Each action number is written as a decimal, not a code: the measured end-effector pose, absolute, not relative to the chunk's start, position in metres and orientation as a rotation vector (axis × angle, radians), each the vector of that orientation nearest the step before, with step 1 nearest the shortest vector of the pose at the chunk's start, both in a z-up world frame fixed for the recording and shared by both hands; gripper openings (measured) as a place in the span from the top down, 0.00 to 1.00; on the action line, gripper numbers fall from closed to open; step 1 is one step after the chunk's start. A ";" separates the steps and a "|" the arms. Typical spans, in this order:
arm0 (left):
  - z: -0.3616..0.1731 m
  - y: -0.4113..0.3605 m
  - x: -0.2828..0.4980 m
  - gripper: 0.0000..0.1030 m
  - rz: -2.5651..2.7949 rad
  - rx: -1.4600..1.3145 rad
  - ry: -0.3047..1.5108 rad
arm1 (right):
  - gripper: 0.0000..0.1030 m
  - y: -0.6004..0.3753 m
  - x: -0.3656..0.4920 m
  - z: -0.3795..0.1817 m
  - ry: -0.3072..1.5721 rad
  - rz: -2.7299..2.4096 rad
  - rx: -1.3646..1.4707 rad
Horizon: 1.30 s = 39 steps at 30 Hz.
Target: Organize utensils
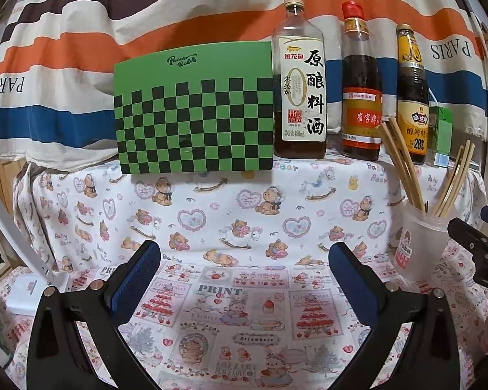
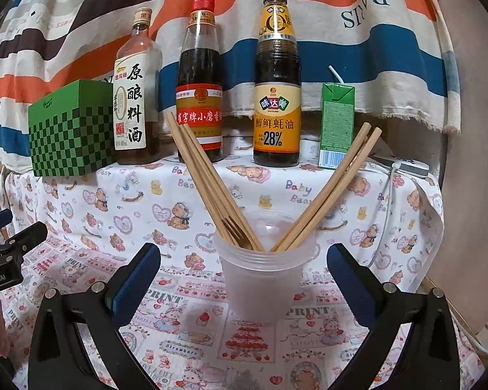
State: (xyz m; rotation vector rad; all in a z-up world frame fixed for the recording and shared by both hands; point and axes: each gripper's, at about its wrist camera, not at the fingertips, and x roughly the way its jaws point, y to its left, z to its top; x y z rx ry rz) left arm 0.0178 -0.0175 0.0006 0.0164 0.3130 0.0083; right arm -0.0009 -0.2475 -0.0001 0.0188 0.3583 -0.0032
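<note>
Translucent plastic cup (image 2: 263,279) upright on counter (image 2: 192,334), dead ahead of right hand-held gripper (image 2: 244,279), jaws wide, empty. Wooden chopsticks (image 2: 328,191) and fork (image 2: 234,230) inside, splayed. Left hand-held gripper (image 1: 244,276) wide, empty, farther off.

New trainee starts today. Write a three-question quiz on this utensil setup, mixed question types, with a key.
1. True or false: the wooden utensils stand in the plastic cup.
2. Multiple choice: which bottle has the red cap? A. the left bottle B. the middle bottle C. the right bottle
3. Fill in: both the left gripper and the right gripper have their fingers ____ and hold nothing.

Key: 1 true; 2 B; 3 open.
</note>
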 end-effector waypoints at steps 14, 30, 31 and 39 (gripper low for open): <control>0.000 -0.017 0.018 0.00 0.011 0.016 0.317 | 0.00 -0.245 0.000 -0.001 0.363 0.006 0.010; 0.000 -0.016 0.019 0.00 0.011 0.018 0.318 | 0.00 -0.243 0.001 -0.001 0.368 0.011 0.006; 0.000 -0.016 0.019 0.01 0.010 0.018 0.318 | 0.00 -0.243 0.001 -0.001 0.368 0.010 0.008; 0.000 -0.018 0.019 0.00 0.009 0.022 0.323 | 0.00 -0.243 0.002 -0.001 0.373 0.022 0.005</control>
